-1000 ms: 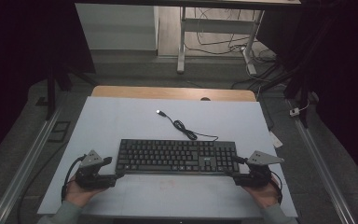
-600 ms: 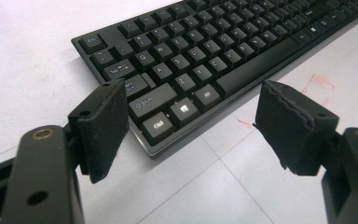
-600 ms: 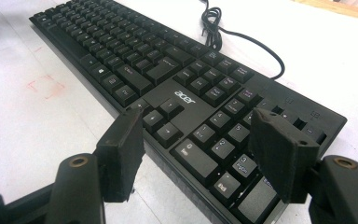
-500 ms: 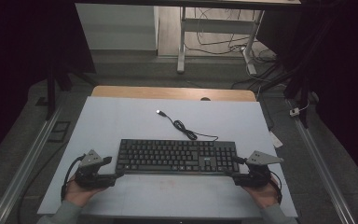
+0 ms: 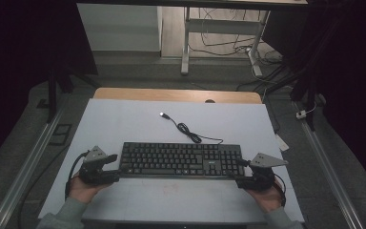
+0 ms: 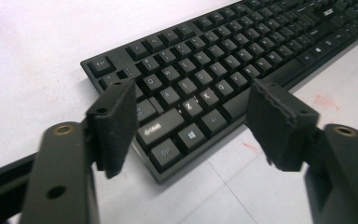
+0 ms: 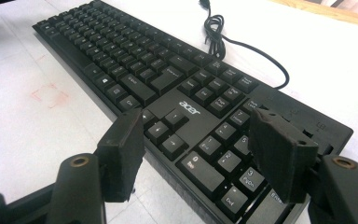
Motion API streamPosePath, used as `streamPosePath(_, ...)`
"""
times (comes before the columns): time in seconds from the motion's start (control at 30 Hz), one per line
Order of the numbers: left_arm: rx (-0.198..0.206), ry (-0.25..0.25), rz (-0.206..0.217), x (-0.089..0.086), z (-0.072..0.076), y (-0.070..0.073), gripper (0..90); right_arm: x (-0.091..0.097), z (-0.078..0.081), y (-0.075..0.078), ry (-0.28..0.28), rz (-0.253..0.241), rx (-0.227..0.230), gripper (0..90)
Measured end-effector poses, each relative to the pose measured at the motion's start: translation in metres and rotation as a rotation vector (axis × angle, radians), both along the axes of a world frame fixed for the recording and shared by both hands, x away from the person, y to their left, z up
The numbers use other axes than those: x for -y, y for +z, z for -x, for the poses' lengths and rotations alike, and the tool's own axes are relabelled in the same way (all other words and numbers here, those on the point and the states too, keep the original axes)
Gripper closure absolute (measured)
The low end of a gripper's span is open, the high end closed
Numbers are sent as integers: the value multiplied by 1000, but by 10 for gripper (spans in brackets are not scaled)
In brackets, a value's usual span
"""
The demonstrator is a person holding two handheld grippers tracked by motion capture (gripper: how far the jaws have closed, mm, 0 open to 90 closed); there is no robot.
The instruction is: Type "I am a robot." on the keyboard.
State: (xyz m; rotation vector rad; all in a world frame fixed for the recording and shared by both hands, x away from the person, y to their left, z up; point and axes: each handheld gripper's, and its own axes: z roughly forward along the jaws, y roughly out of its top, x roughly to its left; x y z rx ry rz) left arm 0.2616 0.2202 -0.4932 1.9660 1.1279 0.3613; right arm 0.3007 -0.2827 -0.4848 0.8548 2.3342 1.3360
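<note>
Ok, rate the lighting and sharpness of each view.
High view: dim, surroundings almost black, the white table evenly lit, keyboard keys too small to read. Left gripper view: bright, key legends fairly sharp, far table washed out. Right gripper view: the keyboard's logo crisp, cable clear, near jaws slightly soft.

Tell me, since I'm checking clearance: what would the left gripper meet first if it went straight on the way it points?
Most likely the keyboard: the open left gripper points at its near left corner, jaws either side of the bottom key rows, though depth is uncertain.
</note>
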Motion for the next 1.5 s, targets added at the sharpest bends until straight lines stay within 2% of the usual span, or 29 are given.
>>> streamPosePath(0.1,-10,-7,-7,3,-6,1,402,0,-1,1,3,9,-1,365)
streamPosePath(0.2,-10,-15,-17,5,-9,-1,528,-3,-2,1,0,15,-3,366)
streamPosePath(0.23,-11,-19,-28,5,-10,-2,528,-3,-2,1,0,15,-3,366)
streamPosePath(0.27,-14,-24,-38,6,-10,-4,599,-5,-2,1,-1,13,-6,367)
streamPosePath(0.37,-18,-36,-51,7,-11,-5,687,-12,-5,2,3,4,-12,369)
streamPosePath(0.4,-19,-37,-53,6,-12,-6,687,-12,-5,2,3,4,-12,369)
streamPosePath(0.43,-21,-36,-53,6,-12,-6,743,-17,-6,3,11,2,-15,369)
streamPosePath(0.63,-37,-36,-58,5,-16,-10,843,-40,-12,5,32,3,-24,371)
streamPosePath(0.77,-43,-36,-65,6,-17,-11,880,-57,-17,5,54,-10,-40,375)
streamPosePath(0.97,-51,-34,-86,8,-19,-13,886,-81,-25,6,87,2,-46,374)
streamPosePath(1.23,-59,-30,-97,11,-21,-17,886,-100,-33,4,92,16,-56,389)
streamPosePath(1.5,-61,-27,-100,10,-22,-18,885,-113,-38,2,116,4,-74,493)
